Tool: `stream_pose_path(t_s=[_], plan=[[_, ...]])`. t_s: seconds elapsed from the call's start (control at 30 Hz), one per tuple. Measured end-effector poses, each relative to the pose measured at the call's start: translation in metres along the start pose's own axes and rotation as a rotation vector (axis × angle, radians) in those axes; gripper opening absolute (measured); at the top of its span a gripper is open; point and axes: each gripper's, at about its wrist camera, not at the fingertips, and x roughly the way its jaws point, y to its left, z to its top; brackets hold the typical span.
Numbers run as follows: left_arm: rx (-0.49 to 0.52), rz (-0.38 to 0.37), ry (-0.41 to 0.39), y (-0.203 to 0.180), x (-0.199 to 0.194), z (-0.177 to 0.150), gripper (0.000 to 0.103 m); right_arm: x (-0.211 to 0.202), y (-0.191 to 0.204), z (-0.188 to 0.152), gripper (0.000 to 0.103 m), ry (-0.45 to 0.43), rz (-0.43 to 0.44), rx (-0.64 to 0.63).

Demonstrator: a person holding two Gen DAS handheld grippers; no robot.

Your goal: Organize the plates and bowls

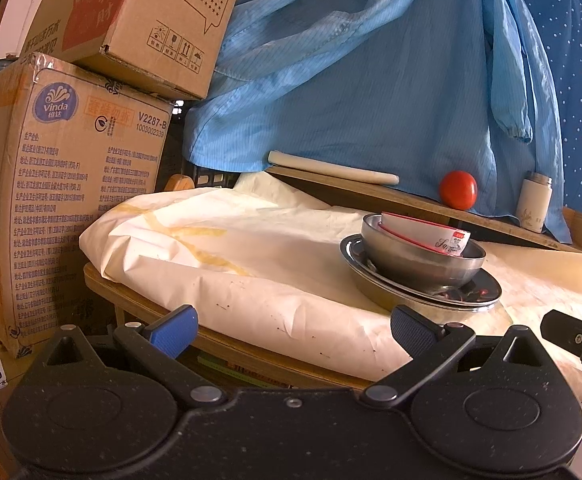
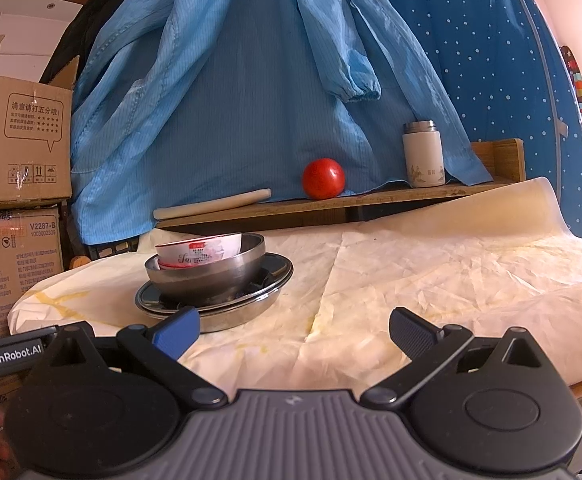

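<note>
Both fingers (image 2: 411,334) apart, short of stacked bowls (image 2: 207,272).

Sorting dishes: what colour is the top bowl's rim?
Red, on the white bowl; clearest in the left wrist view.

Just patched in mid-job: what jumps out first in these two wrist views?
The stack of dishes stands on the paper-covered table: a red-rimmed white bowl tilted inside a steel bowl on steel plates. Behind it, a red tomato and a white flask sit on a wooden shelf. Both grippers are open, empty.
</note>
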Motion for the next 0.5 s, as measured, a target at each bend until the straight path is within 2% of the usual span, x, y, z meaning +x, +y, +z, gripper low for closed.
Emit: stream_pose_path(t_s=[0.5], plan=[[0.000,-0.001,0.002,0.0004,0.0003,-0.0003,0.102,-0.0006,0.0017,-0.0008,0.103,0.000,0.001,0.003]])
